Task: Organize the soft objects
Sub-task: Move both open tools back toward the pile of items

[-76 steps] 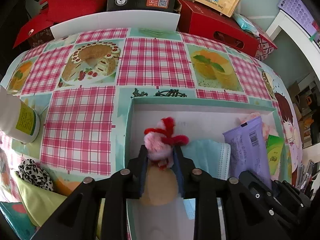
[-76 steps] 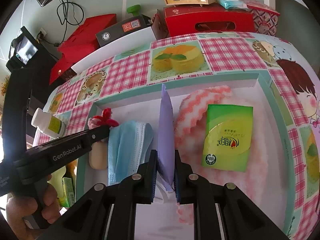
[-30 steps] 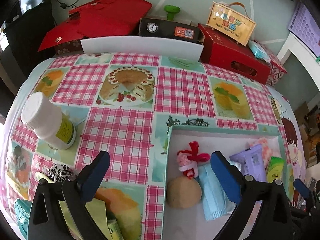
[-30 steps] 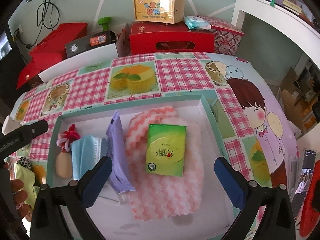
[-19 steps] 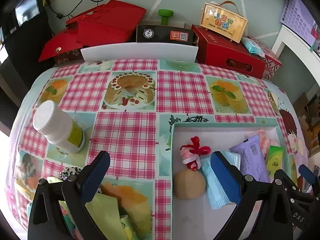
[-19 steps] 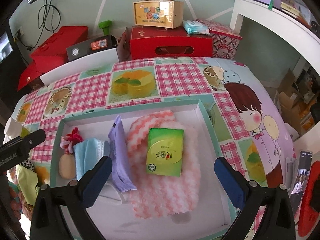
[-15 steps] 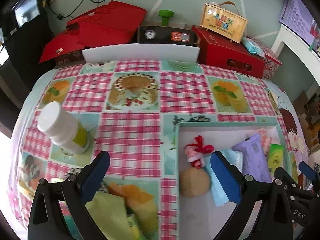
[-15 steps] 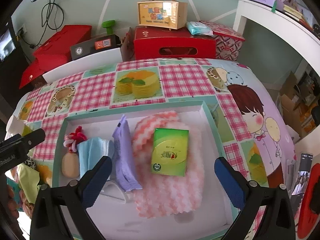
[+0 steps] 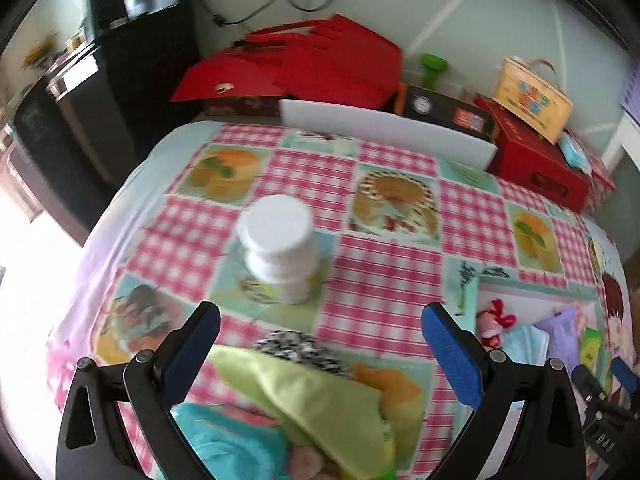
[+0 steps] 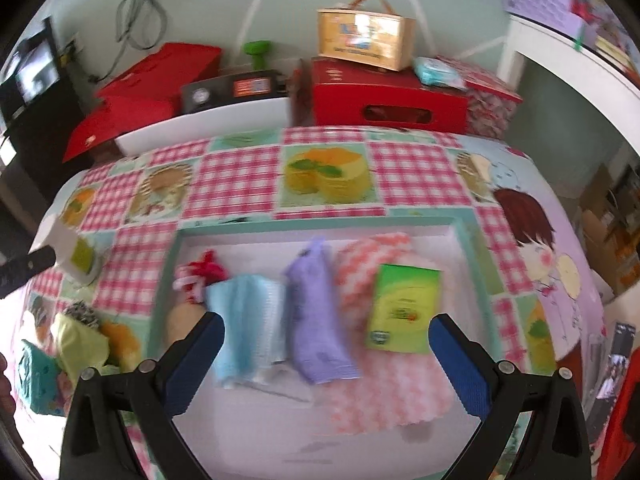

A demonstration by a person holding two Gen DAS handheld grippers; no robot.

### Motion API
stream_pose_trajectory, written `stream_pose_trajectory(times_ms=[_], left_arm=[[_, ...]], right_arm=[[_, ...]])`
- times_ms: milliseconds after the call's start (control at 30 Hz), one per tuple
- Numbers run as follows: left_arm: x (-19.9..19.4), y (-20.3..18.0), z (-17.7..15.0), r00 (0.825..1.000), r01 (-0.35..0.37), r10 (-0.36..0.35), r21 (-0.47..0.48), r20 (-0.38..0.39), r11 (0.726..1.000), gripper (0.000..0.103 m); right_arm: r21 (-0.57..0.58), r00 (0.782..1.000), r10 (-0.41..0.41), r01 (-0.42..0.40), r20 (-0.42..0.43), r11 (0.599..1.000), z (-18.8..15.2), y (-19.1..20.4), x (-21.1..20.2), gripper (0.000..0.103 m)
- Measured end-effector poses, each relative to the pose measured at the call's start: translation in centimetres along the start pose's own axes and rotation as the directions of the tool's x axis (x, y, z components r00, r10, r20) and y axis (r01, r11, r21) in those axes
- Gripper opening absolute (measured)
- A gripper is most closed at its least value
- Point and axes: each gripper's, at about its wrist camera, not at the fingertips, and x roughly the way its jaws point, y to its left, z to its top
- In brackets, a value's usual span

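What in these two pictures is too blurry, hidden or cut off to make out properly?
- Green packet, right wrist view: motion blur smears its printing.
- White bottle, left wrist view: label blurred; in the right wrist view the left gripper's dark tip covers part of it.
- Teal cloth, left wrist view: cut off by the bottom edge, partly under the yellow-green cloth.
- Tan round object, right wrist view: partly behind the right gripper's finger.

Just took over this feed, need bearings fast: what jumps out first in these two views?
The white tray on the checked tablecloth, holding a green packet on a pink-white cloth, a purple pouch and a blue mask. Left of it, a white bottle stands beyond the open left claw, above a yellow-green cloth.
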Motion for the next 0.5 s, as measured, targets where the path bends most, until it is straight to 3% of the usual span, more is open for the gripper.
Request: stream_pose_trajectory(times_ms=[500], left_arm=[[-0.7, 9.4, -1.4, 0.999, -0.041, 0.040, -0.200, -0.013, 0.979, 0.100]], right_arm=[[-0.165, 0.993, 0.113, -0.116, -0.025, 0.979, -1.1, 7.8, 0.2, 0.103]])
